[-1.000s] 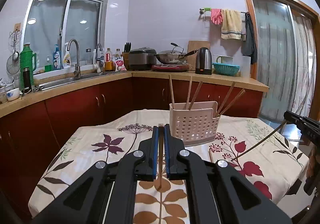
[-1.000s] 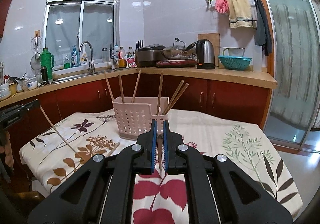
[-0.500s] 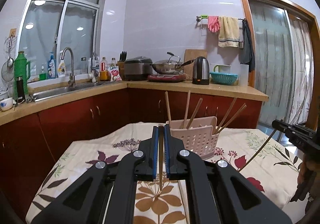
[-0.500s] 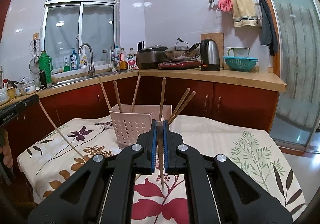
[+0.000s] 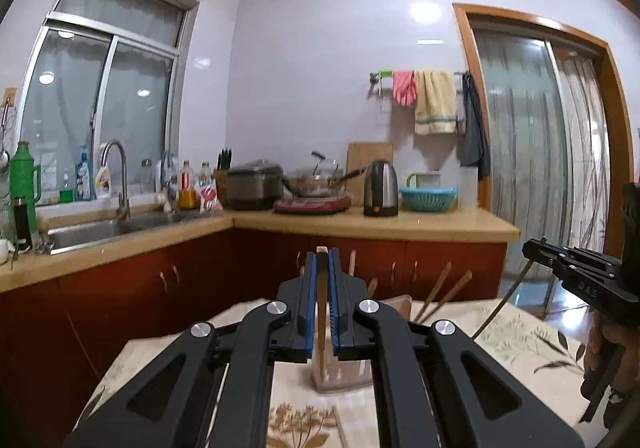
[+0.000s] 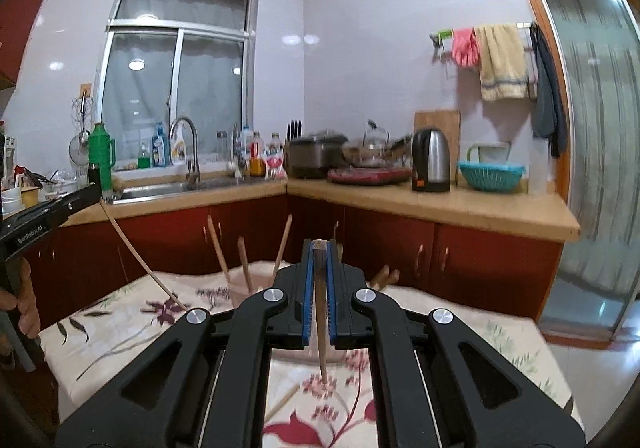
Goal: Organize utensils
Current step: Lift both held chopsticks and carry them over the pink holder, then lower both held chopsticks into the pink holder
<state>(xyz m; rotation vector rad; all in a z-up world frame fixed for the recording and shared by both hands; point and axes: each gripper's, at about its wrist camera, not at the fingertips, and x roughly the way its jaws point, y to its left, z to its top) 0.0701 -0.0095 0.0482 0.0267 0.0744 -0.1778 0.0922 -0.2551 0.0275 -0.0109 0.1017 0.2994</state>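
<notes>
My left gripper (image 5: 322,258) is shut on a wooden chopstick (image 5: 321,312) that hangs tip-down between its blue pads. Behind its fingers stands the pink perforated basket (image 5: 340,376), with several chopsticks (image 5: 440,290) leaning in it. My right gripper (image 6: 319,246) is shut on another chopstick (image 6: 320,328), whose tip hangs just above the floral tablecloth (image 6: 120,328). More chopsticks (image 6: 244,264) stick up from the basket, which is mostly hidden here. Each gripper shows at the edge of the other's view: the right gripper (image 5: 534,248) and the left gripper (image 6: 98,194).
A loose chopstick (image 6: 284,400) lies on the cloth near the front. Beyond the table runs an L-shaped counter (image 5: 400,226) with a sink (image 5: 100,228), kettle (image 5: 380,190), wok and blue basket (image 5: 428,198). A sliding glass door (image 6: 600,168) is at the right.
Both grippers have risen with their chopsticks still clamped. The basket and table have sunk low in both views and now sit largely behind the fingers.
</notes>
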